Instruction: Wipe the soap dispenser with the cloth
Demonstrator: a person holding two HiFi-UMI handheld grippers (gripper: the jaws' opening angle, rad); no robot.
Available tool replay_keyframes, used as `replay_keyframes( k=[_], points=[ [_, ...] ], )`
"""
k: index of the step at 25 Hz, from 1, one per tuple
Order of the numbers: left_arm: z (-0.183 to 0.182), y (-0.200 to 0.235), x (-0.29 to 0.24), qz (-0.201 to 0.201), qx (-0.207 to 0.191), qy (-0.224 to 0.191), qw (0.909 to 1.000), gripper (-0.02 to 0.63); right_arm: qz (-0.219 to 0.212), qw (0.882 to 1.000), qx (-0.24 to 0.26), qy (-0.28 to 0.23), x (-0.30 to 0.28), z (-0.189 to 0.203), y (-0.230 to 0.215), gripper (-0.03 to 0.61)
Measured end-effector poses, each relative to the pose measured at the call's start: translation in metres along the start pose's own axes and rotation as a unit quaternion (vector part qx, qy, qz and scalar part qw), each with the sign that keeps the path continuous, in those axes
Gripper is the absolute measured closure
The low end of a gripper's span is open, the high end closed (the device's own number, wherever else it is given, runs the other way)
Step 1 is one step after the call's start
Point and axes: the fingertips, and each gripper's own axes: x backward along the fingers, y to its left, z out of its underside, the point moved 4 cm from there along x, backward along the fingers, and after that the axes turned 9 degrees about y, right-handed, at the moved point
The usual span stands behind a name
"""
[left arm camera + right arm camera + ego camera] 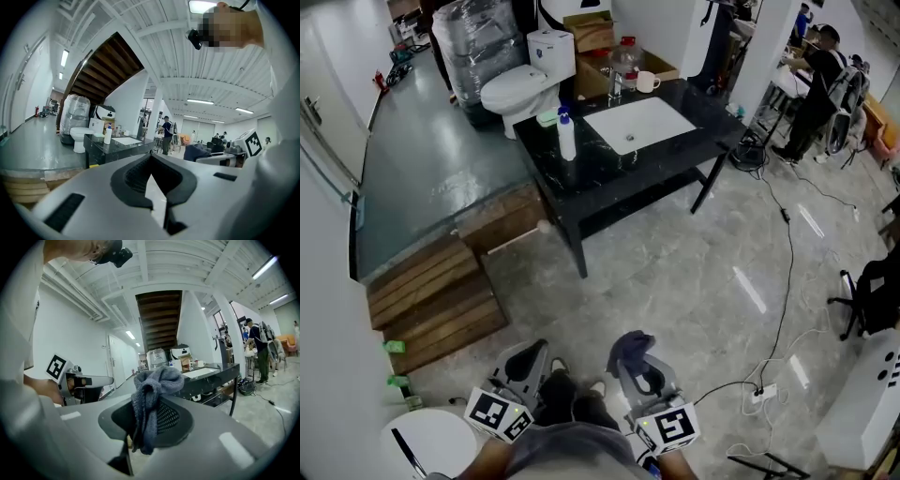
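Far ahead, the soap dispenser (566, 136), a white bottle with a blue top, stands on the left part of a black counter (609, 183); the left gripper view shows the same soap dispenser (108, 134) small in the distance. My right gripper (635, 354) is held low near my body, shut on a blue-grey cloth (630, 344). In the right gripper view the cloth (153, 397) bunches up between the jaws of the right gripper (143, 420). My left gripper (528, 360) is beside it, shut and empty, as the left gripper view confirms for the left gripper (151, 159).
A white sink (639, 124), a mug (647, 82) and a jar sit on the counter. A toilet (520, 86) and a wrapped stack (476, 42) stand behind it. Wooden steps (431, 291) lie to the left, a cable (787, 272) crosses the floor on the right, and people (814, 84) stand far right.
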Motion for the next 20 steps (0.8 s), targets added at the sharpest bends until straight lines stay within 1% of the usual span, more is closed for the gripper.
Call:
replay_keyframes(
  k=[3, 5, 10, 15, 20],
  points=[
    [-0.002, 0.006, -0.005, -0.007, -0.005, 0.000, 1.0000, 0.607, -0.003, 1.000, -0.015, -0.009, -0.008, -0.003, -0.008, 0.508],
    [-0.004, 0.012, -0.009, -0.010, -0.005, -0.001, 0.9999, 0.607, -0.008, 1.000, -0.015, -0.011, -0.015, -0.007, -0.012, 0.508],
    [-0.014, 0.032, -0.027, -0.004, -0.006, -0.009, 0.9999, 0.607, -0.014, 1.000, 0.014, -0.014, -0.033, -0.028, -0.019, 0.508],
    [-0.039, 0.057, -0.048, 0.004, -0.024, -0.016, 0.9996, 0.607, -0.006, 0.999, 0.030, -0.017, -0.051, -0.059, -0.029, 0.508],
    [-0.064, 0.082, -0.062, 0.015, -0.024, -0.032, 0.9991, 0.607, -0.009, 0.999, 0.039, -0.020, -0.073, -0.086, -0.031, 0.508]
  ],
)
